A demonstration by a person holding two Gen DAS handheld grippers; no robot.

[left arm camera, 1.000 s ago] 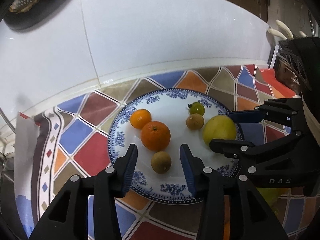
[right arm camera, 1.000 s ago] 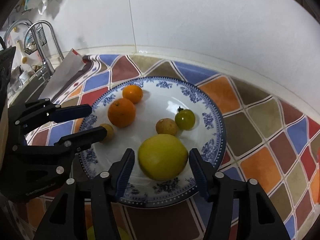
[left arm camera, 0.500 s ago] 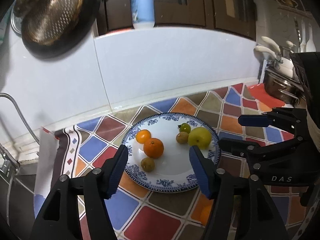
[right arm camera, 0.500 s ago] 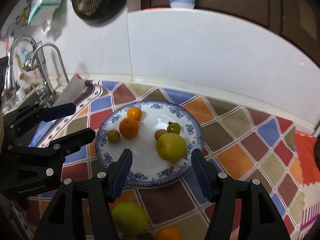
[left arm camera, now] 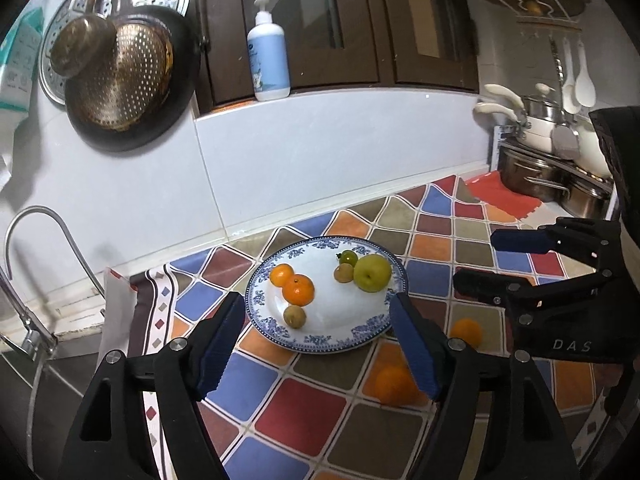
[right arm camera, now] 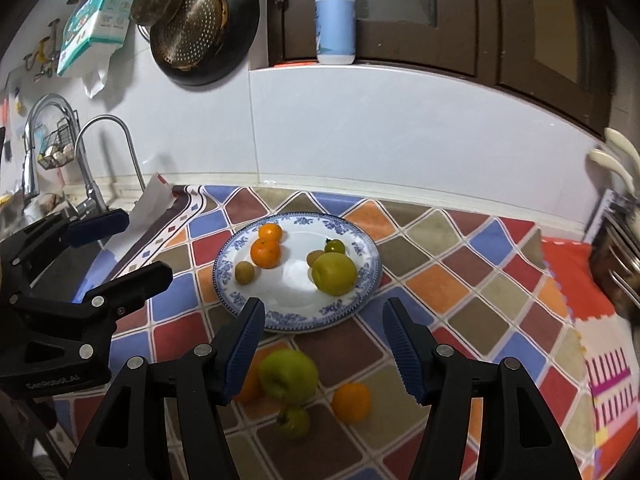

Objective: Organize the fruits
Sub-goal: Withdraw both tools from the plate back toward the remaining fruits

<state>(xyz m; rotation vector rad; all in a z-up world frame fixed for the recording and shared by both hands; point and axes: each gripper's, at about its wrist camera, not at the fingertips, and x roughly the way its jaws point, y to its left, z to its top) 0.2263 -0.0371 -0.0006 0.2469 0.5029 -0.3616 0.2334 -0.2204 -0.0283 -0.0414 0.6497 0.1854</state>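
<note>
Both your tongs are spread wide and hold nothing: the left gripper [left arm camera: 316,344] and the right gripper [right arm camera: 324,344] hover short of the plate [right arm camera: 280,320]. Six fruits sit on it already; loose ones lie on the cloth just in front, a green apple [right arm camera: 288,376] beside an orange [right arm camera: 351,402]. Take the apple first, I'd say: lower your right gripper straight over it, straddle its widest part, and close gently so it doesn't roll.
</note>
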